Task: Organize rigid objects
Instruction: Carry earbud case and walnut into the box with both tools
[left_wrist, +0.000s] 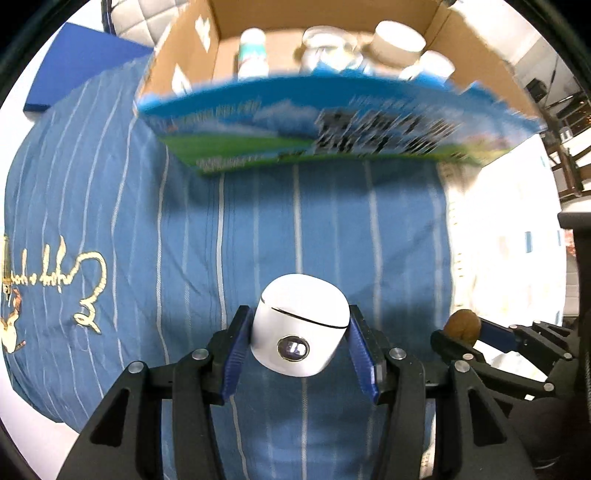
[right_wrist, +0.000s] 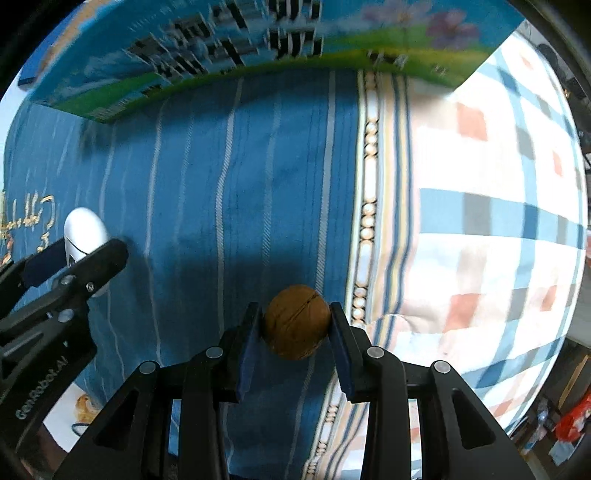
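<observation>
Carry step: your left gripper (left_wrist: 299, 343) clamps white case (left_wrist: 300, 328), right gripper (right_wrist: 297, 328) clamps walnut (right_wrist: 297, 322), both above blue striped cloth (left_wrist: 258, 229); next, lift over printed wall of cardboard box (left_wrist: 332, 122), release among white jars (left_wrist: 397, 40)

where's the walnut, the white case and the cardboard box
walnut (right_wrist: 297, 321), right wrist view, on its shell front
white case (left_wrist: 300, 328), left wrist view, on its front face
cardboard box (left_wrist: 240, 131), left wrist view, on its printed outer wall
</observation>
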